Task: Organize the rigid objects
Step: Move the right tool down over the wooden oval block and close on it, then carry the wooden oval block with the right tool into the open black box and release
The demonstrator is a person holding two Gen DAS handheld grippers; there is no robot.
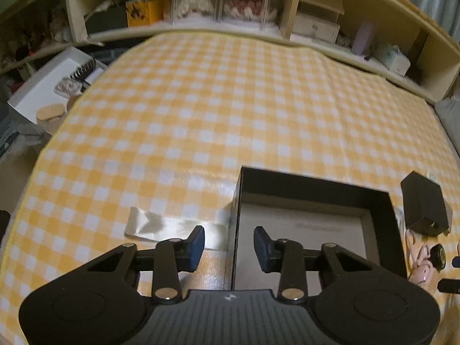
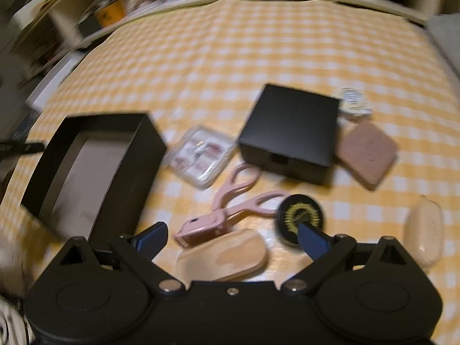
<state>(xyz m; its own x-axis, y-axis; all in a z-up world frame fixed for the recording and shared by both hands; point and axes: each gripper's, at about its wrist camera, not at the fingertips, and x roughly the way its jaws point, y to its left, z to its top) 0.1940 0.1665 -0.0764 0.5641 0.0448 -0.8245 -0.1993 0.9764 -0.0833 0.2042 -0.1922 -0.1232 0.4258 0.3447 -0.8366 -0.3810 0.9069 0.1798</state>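
Black boxes: two, one open; left gripper, right gripper agape, empty.

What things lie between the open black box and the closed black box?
In the right wrist view, a clear plastic case lies between the open black box and the closed black box; the pink eyelash curler lies just nearer the camera.

The far half of the yellow checked cloth lies bare, open to any approach. Nearer, the open black box, closed black box, clear case, pink eyelash curler and round black tin crowd together, with narrow gaps between.
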